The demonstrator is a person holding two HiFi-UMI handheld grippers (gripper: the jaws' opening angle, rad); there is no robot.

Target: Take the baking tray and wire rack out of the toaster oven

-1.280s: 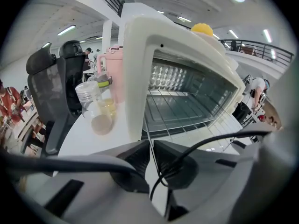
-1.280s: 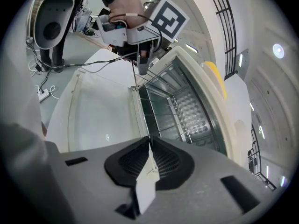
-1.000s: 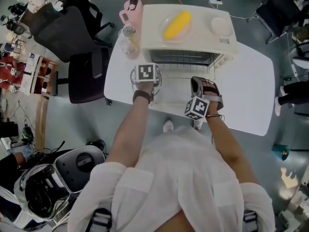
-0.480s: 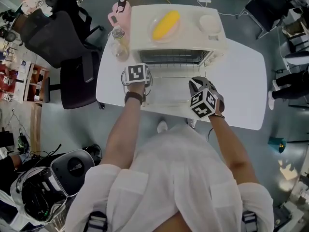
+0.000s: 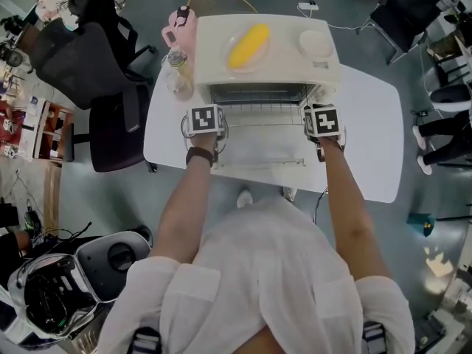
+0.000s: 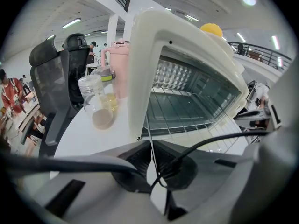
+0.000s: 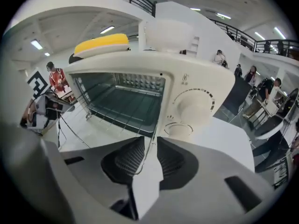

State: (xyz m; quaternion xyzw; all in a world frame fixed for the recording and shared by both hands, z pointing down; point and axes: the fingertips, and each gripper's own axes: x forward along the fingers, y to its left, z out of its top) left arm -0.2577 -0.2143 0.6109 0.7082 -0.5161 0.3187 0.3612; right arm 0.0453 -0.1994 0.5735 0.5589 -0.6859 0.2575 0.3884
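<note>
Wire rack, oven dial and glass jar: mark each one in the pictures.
wire rack (image 6: 187, 119), left gripper view, on its grid of wires
oven dial (image 7: 193, 104), right gripper view, centre of the large knob
glass jar (image 6: 95, 101), left gripper view, middle of its clear side

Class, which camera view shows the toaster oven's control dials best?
The right gripper view: both dials face it, on the toaster oven's front panel. The head view looks down on the oven's top, hardly showing them. The left gripper view shows the oven's opposite end only.
</note>
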